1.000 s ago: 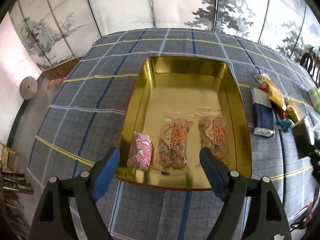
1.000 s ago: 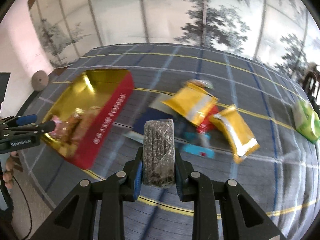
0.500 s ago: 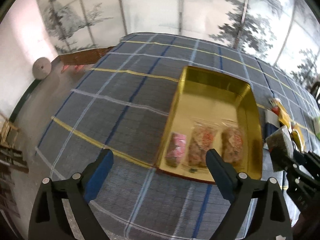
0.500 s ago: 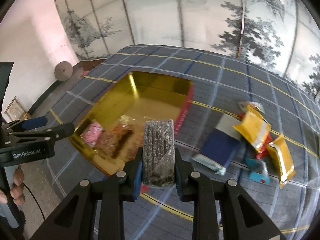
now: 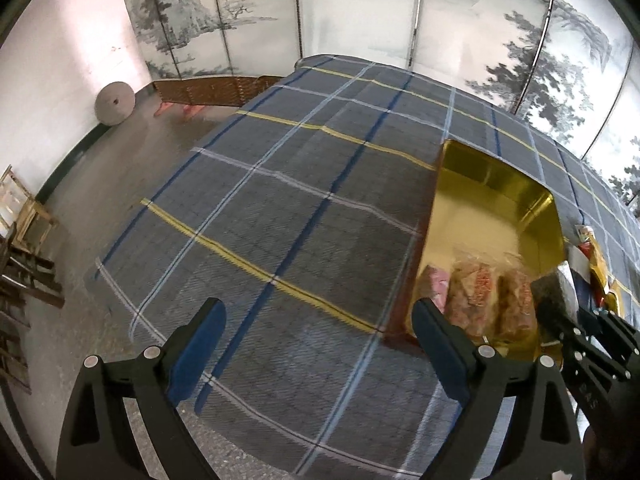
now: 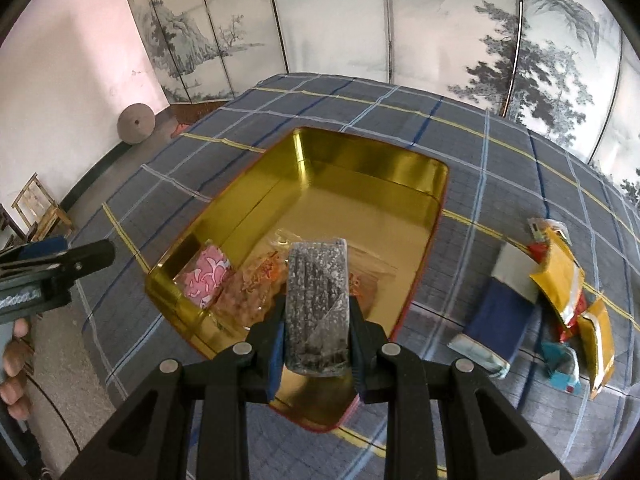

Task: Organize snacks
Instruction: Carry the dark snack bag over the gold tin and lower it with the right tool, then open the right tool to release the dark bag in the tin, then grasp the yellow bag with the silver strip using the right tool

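2 handheld grippers, 1 wide, 1 clamped.
The left gripper (image 5: 316,316) points steeply downward, its jaws spread wide with nothing between them. The right gripper (image 6: 316,320) also tilts down, pads pressed on a dark speckled packet (image 6: 318,300); fingers (image 6: 14,350) show at the left edge of the right wrist view.

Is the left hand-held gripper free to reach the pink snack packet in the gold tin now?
Probably yes: the left hand-held gripper is open and empty, and the pink snack packet lies uncovered.

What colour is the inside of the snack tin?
Shiny gold; the tin shows best in the right wrist view.
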`<state>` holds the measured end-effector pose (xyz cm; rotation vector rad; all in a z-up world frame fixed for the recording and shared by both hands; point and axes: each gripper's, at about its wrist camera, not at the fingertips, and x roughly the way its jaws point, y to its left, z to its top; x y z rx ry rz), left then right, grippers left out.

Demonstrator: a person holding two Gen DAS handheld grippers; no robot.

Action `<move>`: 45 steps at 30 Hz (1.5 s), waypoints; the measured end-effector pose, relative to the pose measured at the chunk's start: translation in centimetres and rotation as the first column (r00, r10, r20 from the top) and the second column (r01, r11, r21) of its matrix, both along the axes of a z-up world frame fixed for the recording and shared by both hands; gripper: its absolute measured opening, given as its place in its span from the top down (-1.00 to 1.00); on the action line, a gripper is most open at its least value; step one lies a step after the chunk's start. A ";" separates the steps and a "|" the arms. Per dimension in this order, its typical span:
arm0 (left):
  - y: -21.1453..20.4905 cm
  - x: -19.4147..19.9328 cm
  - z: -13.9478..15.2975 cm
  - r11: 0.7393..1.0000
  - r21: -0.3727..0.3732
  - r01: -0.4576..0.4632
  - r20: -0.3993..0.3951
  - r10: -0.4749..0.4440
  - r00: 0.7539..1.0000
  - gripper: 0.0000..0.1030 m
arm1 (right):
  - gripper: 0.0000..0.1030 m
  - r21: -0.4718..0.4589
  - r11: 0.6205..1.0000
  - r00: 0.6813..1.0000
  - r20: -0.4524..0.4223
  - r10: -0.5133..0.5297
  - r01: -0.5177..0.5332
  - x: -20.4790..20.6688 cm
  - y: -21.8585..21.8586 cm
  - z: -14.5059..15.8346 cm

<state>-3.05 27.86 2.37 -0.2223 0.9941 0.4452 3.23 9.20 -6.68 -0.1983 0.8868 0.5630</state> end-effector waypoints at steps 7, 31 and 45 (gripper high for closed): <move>1.5 -0.7 -0.3 0.999 -0.010 -0.030 -0.009 0.030 1.000 -0.79 | 0.48 -0.023 1.000 1.000 -0.021 -0.011 0.010 0.7 1.7 -1.1; -0.8 0.3 -0.7 0.999 -0.020 0.029 -0.020 -0.029 0.999 -0.79 | 0.03 -0.015 1.000 0.999 -0.046 0.000 -0.001 0.6 2.3 -1.8; -6.6 2.5 0.1 0.987 -0.007 0.158 -0.007 -0.158 0.987 -0.79 | 0.03 0.043 0.997 0.997 0.027 -0.067 0.066 1.3 -5.8 1.2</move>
